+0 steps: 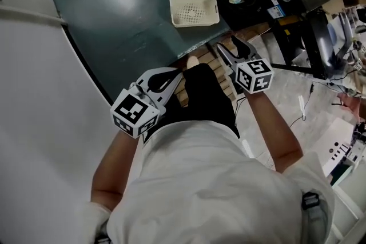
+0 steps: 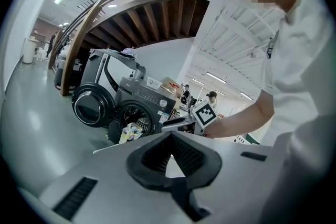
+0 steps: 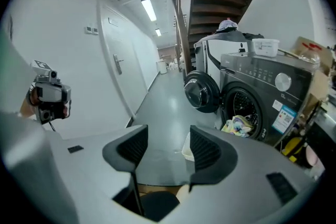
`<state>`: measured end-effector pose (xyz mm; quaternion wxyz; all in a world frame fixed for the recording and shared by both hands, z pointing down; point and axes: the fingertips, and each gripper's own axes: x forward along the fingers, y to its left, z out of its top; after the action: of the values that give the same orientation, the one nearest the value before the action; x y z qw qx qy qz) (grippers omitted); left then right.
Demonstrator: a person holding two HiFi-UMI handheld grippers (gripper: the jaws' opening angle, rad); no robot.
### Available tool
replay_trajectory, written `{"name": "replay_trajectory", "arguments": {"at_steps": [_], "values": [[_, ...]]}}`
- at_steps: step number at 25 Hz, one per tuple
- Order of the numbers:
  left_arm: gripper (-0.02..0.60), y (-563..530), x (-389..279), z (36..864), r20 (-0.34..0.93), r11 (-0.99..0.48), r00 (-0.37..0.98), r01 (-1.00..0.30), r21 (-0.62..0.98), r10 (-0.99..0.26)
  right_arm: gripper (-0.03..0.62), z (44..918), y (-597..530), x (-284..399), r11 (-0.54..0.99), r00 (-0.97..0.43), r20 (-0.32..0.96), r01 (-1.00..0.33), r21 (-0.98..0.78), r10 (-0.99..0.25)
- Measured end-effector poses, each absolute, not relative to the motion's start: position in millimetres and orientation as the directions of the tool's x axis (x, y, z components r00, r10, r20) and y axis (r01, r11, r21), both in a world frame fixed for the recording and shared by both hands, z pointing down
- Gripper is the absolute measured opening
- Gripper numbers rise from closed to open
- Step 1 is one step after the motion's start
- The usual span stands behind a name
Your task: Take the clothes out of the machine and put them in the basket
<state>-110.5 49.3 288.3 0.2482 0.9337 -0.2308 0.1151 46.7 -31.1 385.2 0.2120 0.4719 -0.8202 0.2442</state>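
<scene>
The left gripper [image 2: 171,136] has its fingers closed tip to tip on nothing. The right gripper [image 3: 167,138] has its fingers partly apart, also empty. Both hang at the person's waist, well apart from the work, probably because no reach has begun. Beyond them the basket [image 1: 194,10] sits on the floor near the machine [image 3: 262,86], likely to shorten the carry. The clothes [image 3: 239,126] spill from its open door.
</scene>
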Motion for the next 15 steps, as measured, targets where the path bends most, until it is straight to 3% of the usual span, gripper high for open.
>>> {"name": "replay_trajectory", "arguments": {"at_steps": [15], "values": [[-0.003, -67, -23, 369, 0.396, -0.769, 0.899, -0.385, 0.510, -0.187, 0.267, 519, -207, 144, 0.297, -0.298, 0.690, -0.947, -0.124, -0.660]]}}
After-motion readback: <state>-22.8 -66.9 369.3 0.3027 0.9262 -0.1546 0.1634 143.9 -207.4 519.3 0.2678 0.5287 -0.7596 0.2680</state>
